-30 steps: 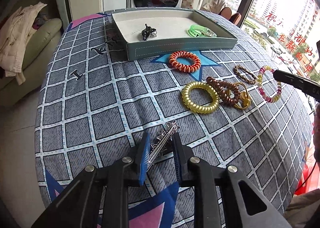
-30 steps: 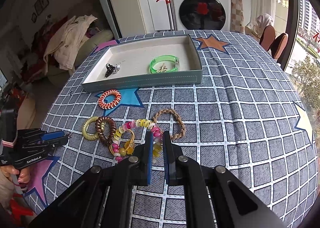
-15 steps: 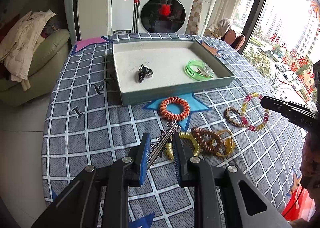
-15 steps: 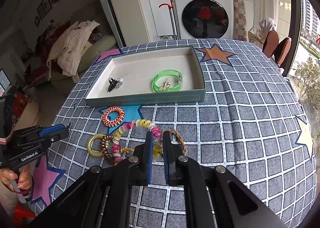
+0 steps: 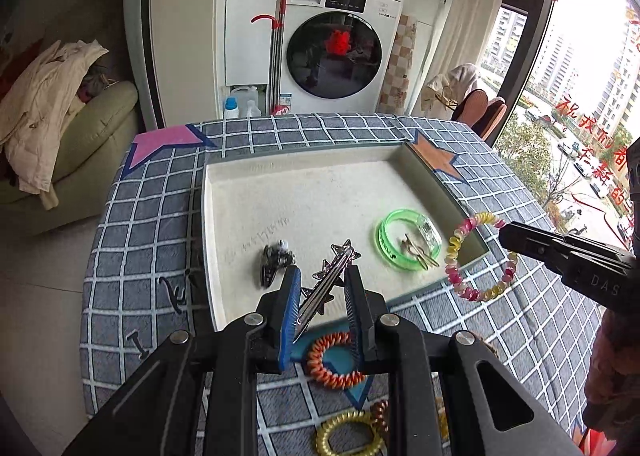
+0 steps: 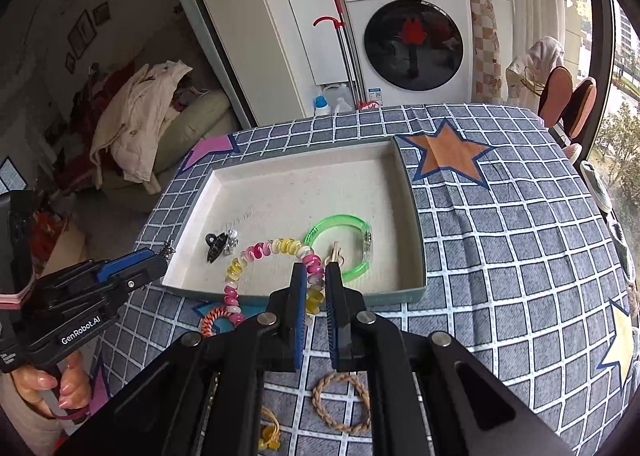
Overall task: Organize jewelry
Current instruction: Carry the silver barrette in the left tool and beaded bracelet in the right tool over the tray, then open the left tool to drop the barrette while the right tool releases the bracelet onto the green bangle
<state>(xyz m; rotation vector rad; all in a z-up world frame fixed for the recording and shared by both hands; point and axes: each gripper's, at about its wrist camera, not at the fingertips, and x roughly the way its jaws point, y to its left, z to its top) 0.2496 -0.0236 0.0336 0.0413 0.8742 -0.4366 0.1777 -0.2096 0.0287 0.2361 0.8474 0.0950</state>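
Above the tray's near wall: two pieces held aloft.
Left gripper (image 5: 322, 296) pinched a star-studded hair clip (image 5: 329, 282); right gripper (image 6: 316, 298) clamped a pink-yellow spiral bracelet (image 6: 272, 248). Risk: dangling loop snagging tray (image 6: 414, 215) rim or landing on green bangle (image 6: 340, 246).

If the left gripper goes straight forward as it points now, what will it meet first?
Probably the cream floor of the tray: the left gripper, shut on the silver star clip, points between the black clip and green bangle. Depth is unclear.
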